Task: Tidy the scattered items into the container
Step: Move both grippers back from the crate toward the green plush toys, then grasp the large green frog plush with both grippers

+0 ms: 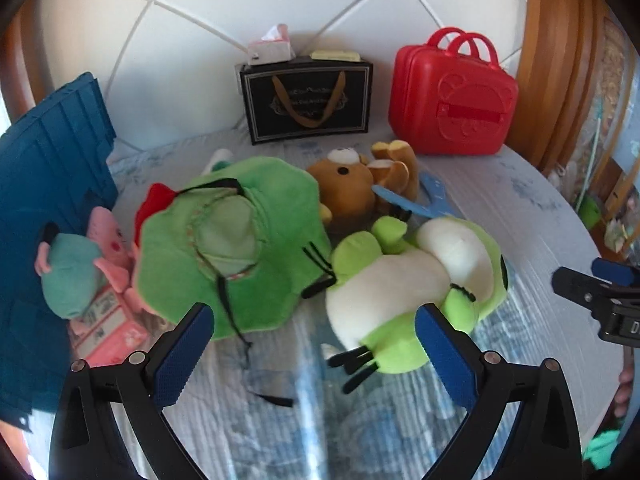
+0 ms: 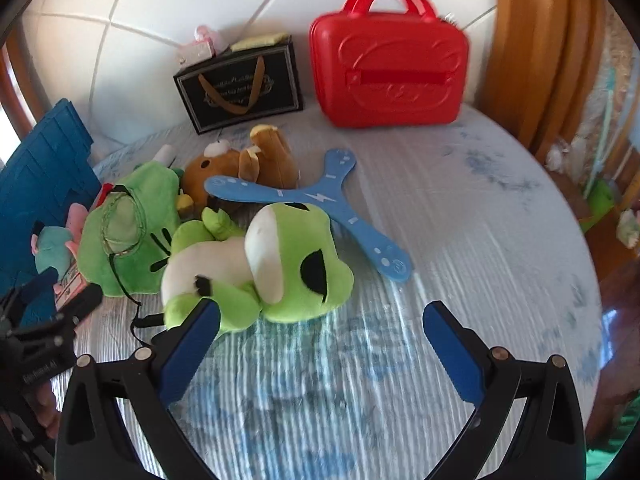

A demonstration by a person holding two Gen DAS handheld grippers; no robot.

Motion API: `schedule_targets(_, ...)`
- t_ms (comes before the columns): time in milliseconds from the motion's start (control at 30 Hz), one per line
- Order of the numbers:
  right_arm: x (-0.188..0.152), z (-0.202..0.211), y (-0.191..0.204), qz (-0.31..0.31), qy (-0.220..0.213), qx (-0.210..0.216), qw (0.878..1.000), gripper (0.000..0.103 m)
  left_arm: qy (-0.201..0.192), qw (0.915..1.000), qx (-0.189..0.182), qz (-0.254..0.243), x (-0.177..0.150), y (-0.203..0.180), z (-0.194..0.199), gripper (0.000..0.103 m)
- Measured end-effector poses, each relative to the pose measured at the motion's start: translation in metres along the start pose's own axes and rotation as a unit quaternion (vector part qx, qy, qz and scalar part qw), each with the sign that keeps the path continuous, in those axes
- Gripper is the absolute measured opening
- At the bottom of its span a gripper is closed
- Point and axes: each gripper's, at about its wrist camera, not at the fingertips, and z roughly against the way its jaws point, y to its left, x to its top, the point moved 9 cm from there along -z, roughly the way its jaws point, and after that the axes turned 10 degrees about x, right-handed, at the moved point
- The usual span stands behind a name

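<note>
Just ahead of the spread, empty left gripper [image 1: 312,344], the frog [image 1: 404,288] looks soft and light; pinch its belly.

1. A home bedroom: a bed [image 2: 460,200] with a pale blue printed sheet and a white quilted headboard [image 1: 240,12] ahead.
2. Plush toys [image 1: 400,280] lie scattered on it.
3. A wooden bed frame [image 2: 540,60] curves at right.
</note>
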Motion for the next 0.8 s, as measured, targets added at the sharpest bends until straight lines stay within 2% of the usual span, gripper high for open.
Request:
schedule_targets(200, 0.016, -0.052, -0.012, 0.032, 0.055, 0.041, 0.997, 0.103, 0.048, 0.9986, 0.022, 0.009, -0.014, -0.039, -0.040, 0.102)
schedule_targets(367, 0.018, -0.087, -0.013, 0.033, 0.083, 0.077, 0.993, 0.103, 0.084, 0.9962, 0.020, 0.010, -0.038, -0.056, -0.061, 0.102)
schedule_targets(467, 0.015, -0.105, -0.009, 0.040, 0.098, 0.089, 0.990, 0.103, 0.089, 0.9956, 0.031, -0.001, -0.045, -0.063, -0.071, 0.101)
schedule_targets(633, 0.008, -0.123, -0.010, 0.039, 0.115, 0.104, 0.987, 0.103, 0.090, 0.9958, 0.017, 0.000, -0.047, -0.073, -0.083, 0.102)
schedule_targets(800, 0.007, -0.133, -0.009, 0.037, 0.114, 0.115, 0.986, 0.103, 0.090, 0.9958, 0.003, 0.012, -0.048, -0.072, -0.087, 0.102)
